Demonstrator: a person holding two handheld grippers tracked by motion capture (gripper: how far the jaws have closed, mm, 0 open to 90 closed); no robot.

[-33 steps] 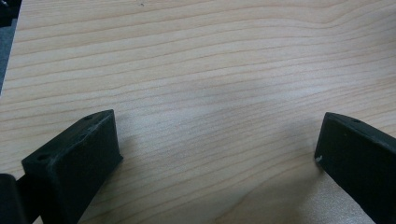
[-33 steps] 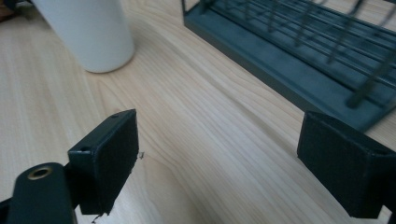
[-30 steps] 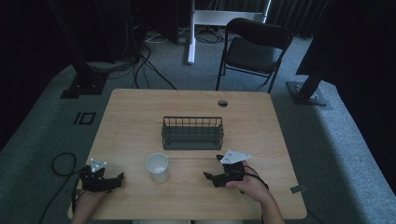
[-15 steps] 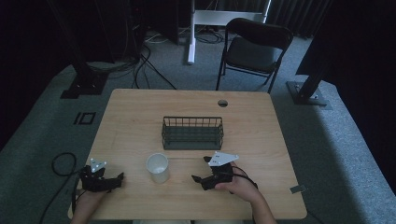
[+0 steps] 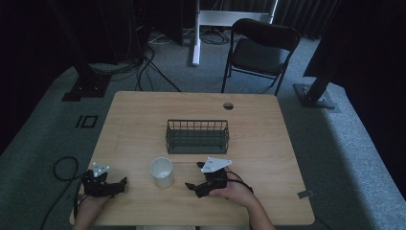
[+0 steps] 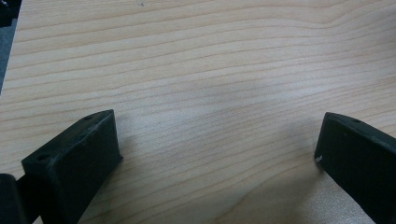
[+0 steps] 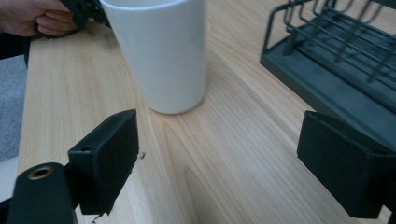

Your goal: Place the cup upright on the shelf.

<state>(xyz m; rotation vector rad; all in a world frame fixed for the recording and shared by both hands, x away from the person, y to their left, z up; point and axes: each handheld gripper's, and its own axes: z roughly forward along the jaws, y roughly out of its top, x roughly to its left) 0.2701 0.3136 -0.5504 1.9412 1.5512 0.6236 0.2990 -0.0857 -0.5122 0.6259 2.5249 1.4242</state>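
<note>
From above, the white cup (image 5: 162, 172) stands upright on the wooden table (image 5: 143, 120), near its front edge and just in front of the wire basket (image 5: 197, 136), apart from it. The right gripper (image 5: 192, 175) lies low over the table just to the cup's right, its jaws spread and pointing at the cup without touching it. The left gripper (image 5: 123, 182) rests near the front left corner, well apart from the cup, aimed to the right.

The right gripper view brings what the high view cannot: the cup (image 7: 159, 51) seen from the side, plain and smooth, its base flat on the wood, standing ahead of the two spread jaws and not between them. The basket (image 7: 336, 60) shows at the right as dark wires over a solid floor. Behind the cup a hand (image 7: 32, 16) holds the other gripper.

The left gripper view looks down on bare wood grain, with its two jaws wide apart and nothing between them, so that gripper too is released
</note>
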